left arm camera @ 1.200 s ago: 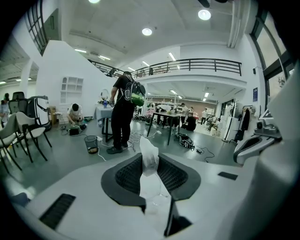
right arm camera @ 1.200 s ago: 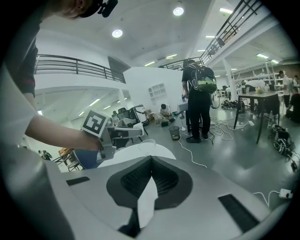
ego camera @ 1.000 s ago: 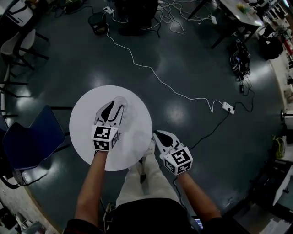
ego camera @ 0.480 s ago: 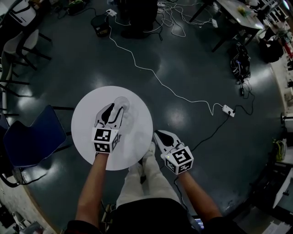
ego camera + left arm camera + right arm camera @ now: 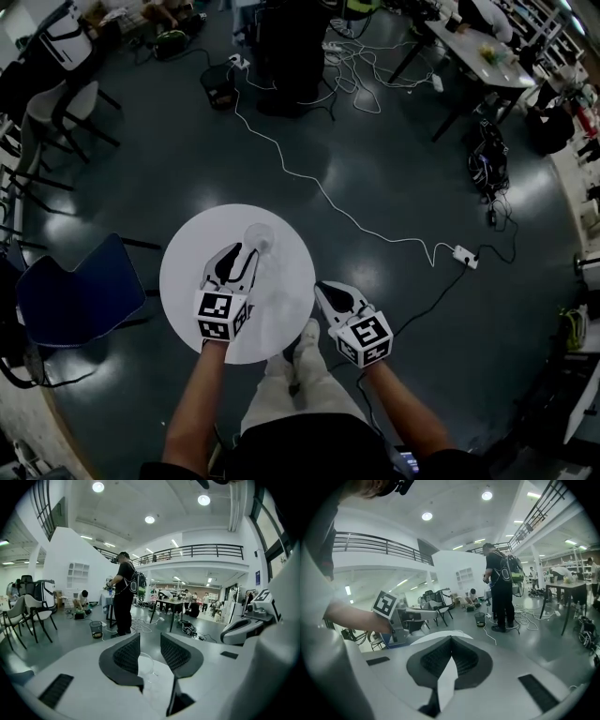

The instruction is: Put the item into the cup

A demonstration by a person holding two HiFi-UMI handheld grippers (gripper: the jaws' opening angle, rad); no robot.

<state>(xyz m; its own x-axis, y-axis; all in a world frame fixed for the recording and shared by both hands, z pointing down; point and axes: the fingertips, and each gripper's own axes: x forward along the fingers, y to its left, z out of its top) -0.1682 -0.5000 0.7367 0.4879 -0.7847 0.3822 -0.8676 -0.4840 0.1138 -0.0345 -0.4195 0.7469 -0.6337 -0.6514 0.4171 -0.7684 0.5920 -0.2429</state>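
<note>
Left hand-held gripper [image 5: 150, 640] has its jaws apart, framing the clear cup [image 5: 145, 663] near the far edge of the surface [image 5: 183, 272]. It doesn't look clamped. Right hand-held gripper [image 5: 450, 644] has its jaws together off the right edge, no item visible. Close low and gently: the cup looks tippy, open floor all round.
</note>
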